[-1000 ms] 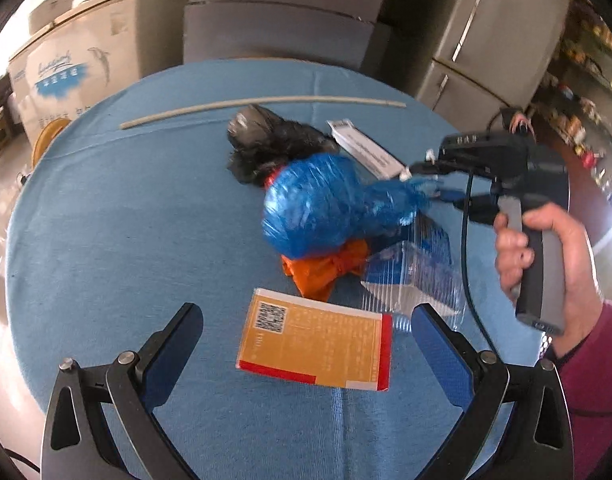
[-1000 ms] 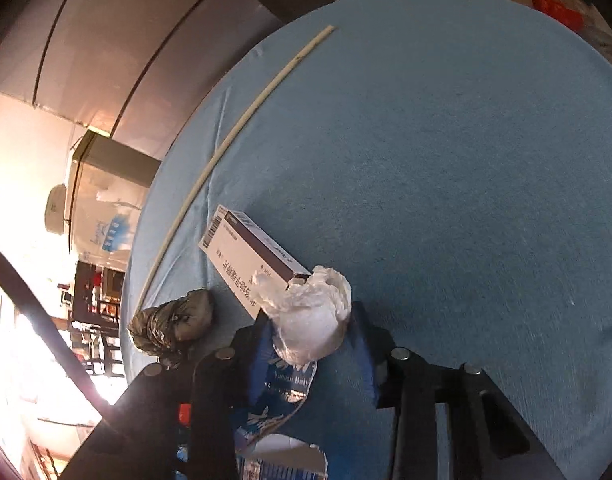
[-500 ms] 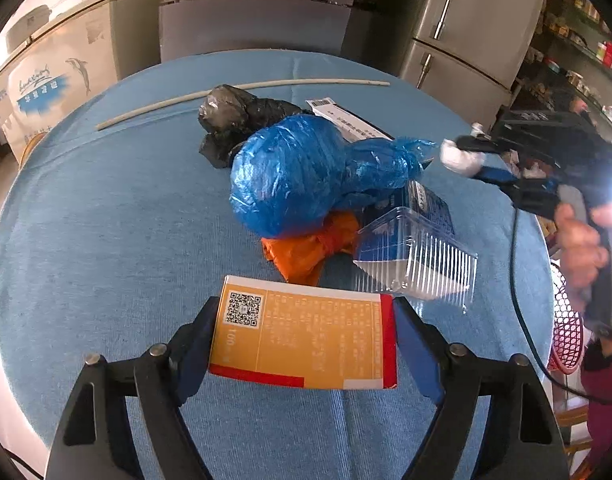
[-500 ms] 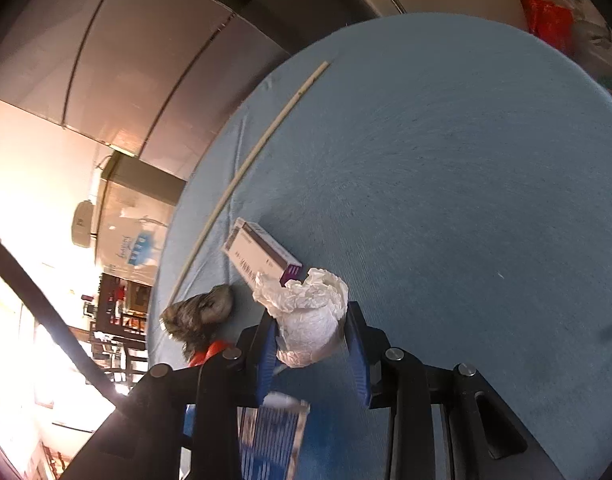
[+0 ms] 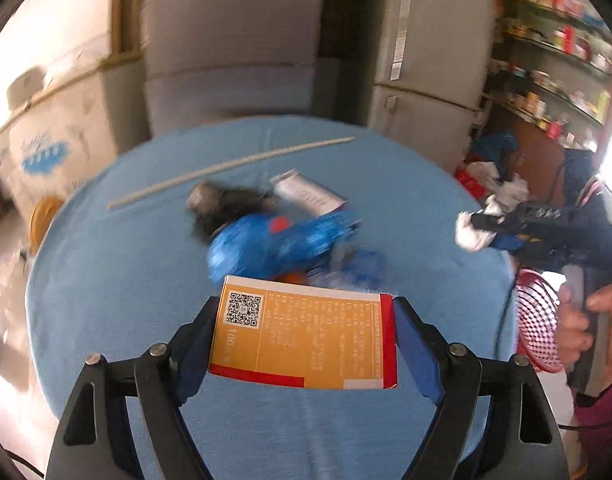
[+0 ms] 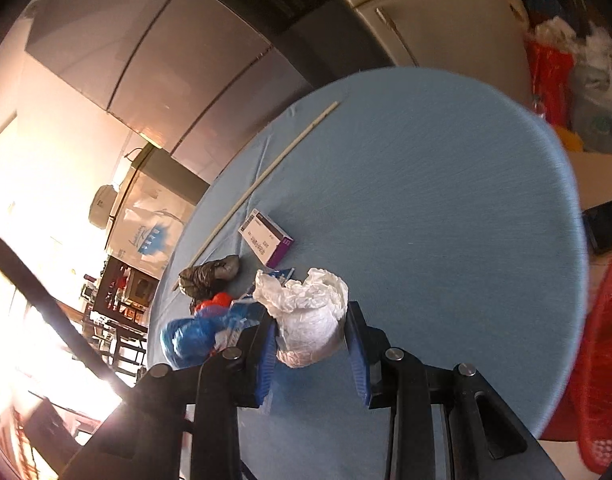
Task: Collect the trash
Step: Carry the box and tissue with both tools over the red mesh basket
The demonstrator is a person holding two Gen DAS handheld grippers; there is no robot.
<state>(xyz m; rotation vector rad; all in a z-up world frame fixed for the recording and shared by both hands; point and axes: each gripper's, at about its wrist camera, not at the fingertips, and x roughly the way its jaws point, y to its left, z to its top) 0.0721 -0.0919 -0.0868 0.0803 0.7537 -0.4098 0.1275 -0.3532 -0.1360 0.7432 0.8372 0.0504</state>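
Observation:
My left gripper point(image 5: 306, 332) is shut on an orange and red carton point(image 5: 306, 332) with a QR code and holds it above the round blue table point(image 5: 105, 280). My right gripper point(image 6: 310, 328) is shut on a crumpled white tissue point(image 6: 310, 320), lifted over the table's right edge; it also shows in the left wrist view point(image 5: 482, 228). On the table lie a blue plastic bag point(image 5: 273, 246), a black bag point(image 5: 221, 204), a white and purple box point(image 6: 265, 236) and a long white stick point(image 5: 225, 168).
A red mesh bin point(image 5: 540, 320) stands by the table's right edge, also at the right edge of the right wrist view point(image 6: 602, 360). Fridges point(image 5: 422, 80) and a chest freezer point(image 5: 57, 136) stand behind the table. Shelves point(image 5: 566, 60) are at far right.
My left gripper closed on the orange carton and lifted it off the table. My right gripper carried the tissue up and rightward toward the red bin.

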